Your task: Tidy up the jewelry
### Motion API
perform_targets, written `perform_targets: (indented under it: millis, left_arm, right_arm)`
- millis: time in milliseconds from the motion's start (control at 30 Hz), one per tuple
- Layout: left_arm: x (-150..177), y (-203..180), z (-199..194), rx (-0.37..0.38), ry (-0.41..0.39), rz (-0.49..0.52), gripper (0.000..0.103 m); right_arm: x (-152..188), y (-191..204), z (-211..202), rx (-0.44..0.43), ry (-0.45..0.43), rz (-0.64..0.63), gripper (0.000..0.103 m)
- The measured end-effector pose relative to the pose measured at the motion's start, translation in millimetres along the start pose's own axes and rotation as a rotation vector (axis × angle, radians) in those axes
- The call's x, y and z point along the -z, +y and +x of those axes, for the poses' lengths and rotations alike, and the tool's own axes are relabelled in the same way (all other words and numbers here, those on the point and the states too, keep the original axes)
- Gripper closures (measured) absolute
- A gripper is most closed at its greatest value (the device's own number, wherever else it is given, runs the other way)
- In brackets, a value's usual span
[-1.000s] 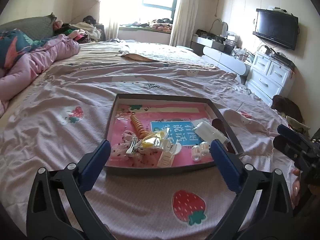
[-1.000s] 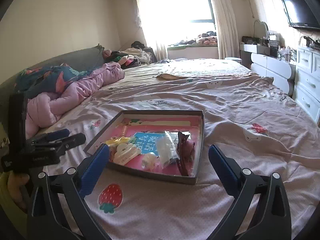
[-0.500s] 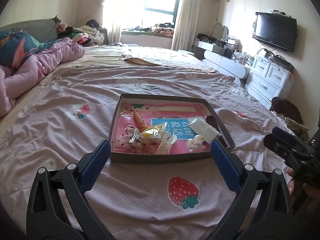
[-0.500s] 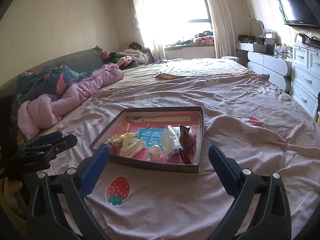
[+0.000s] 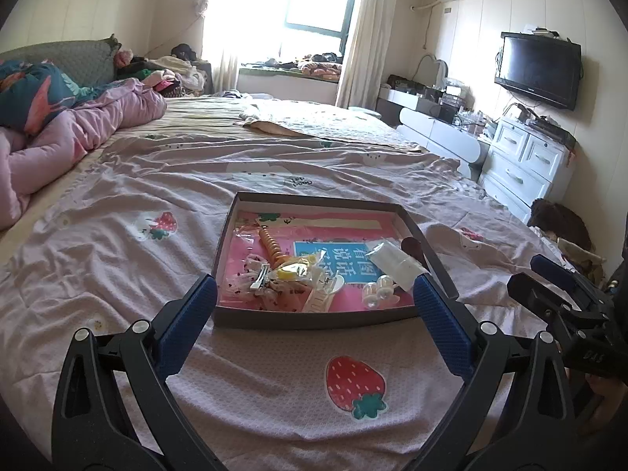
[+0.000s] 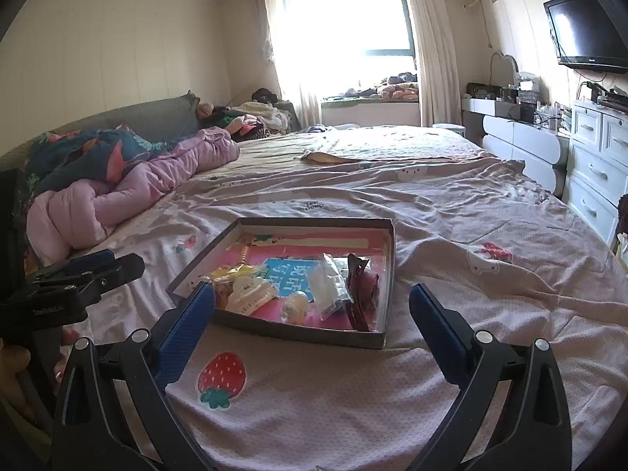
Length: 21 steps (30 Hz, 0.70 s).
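The tray [image 5: 322, 320] lies on the bed [image 5: 117, 274]. Inside it, the hair clips [image 5: 290, 278] lie at the near left and the packet [image 5: 396, 261] at the right. The dresser [image 5: 526, 165] stands right of the bed.

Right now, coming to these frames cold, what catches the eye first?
A shallow grey tray with a pink floor sits mid-bed on the strawberry-print sheet, heaped with hair clips and small trinkets. The open left gripper and open right gripper frame it from the near side, holding nothing. Behind, a blazing window washes out the far wall.

Both grippers have drawn back from the tray [image 5: 314, 320].
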<state>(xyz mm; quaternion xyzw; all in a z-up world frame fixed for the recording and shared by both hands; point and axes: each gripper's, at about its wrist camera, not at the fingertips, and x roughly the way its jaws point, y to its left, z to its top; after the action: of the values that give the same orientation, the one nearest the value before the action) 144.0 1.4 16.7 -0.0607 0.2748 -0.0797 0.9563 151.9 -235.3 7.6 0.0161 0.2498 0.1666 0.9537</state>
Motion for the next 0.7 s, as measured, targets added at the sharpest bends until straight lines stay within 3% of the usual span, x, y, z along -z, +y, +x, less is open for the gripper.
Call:
perform_targets:
  millis: [700]
  left_arm:
    - [0.8,2.8,2.0,-0.019,0.009,-0.002,0.011]
  right_arm:
    - [2.0,-3.3,3.6,-0.001,0.007,0.000,0.007]
